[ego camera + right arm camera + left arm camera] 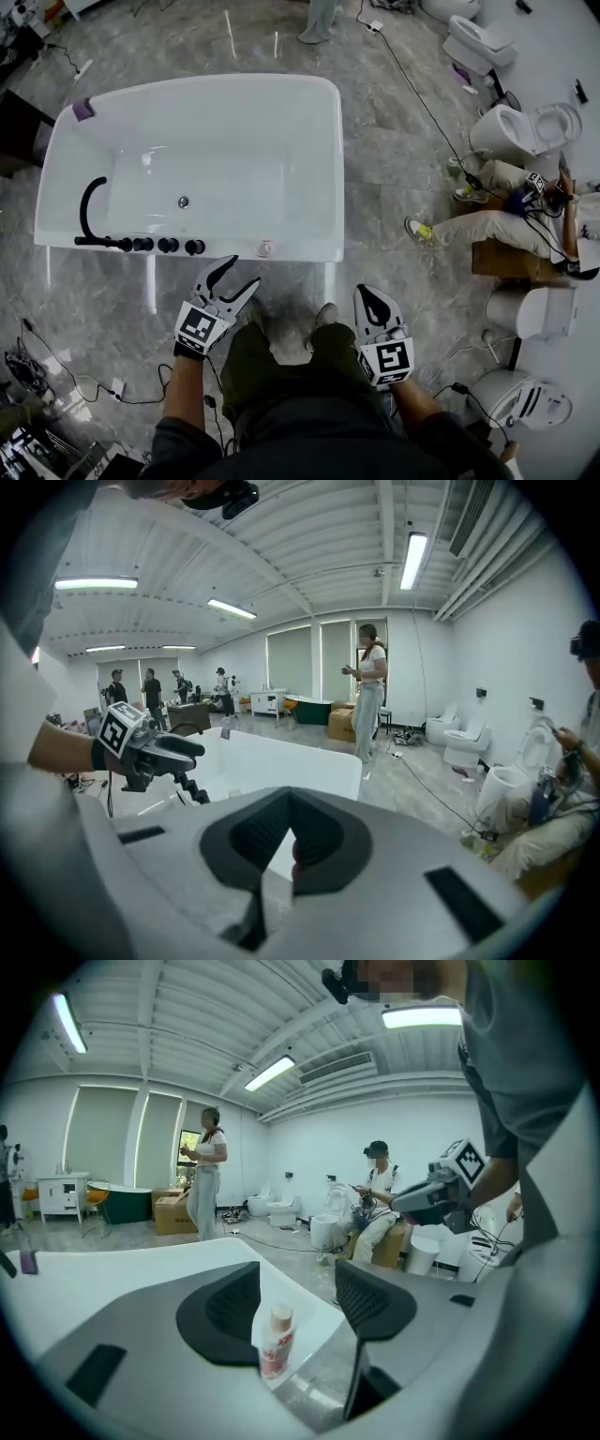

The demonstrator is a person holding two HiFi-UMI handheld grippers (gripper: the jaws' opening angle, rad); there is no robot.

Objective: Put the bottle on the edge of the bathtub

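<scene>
1. Head view, nearest the lens: the wearer's dark trousers (281,375) fill the bottom edge, with a gripper held out on either side.
2. The left gripper (240,274) hovers with its jaws spread wide and nothing between them, its tips just short of the tub's near rim.
3. The right gripper (371,298) hangs over the grey floor (394,216), off the tub's near right corner, with its jaws pressed together on nothing.
4. The bottle (265,248) stands upright on the near rim of the white bathtub (309,251), just beyond the left gripper's tips and apart from them. The left gripper view shows it framed in the gap between the jaws.
5. A black tap (91,202) and a row of black knobs (155,245) take up the same rim to the bottle's left. To its right the rim runs bare to the corner.
6. A small purple thing (83,110) sits on the far left corner.
7. Open floor runs along the tub's right side, crossed by a black cable (422,103). A seated person (487,225) and white toilets (525,131) crowd the right edge.
</scene>
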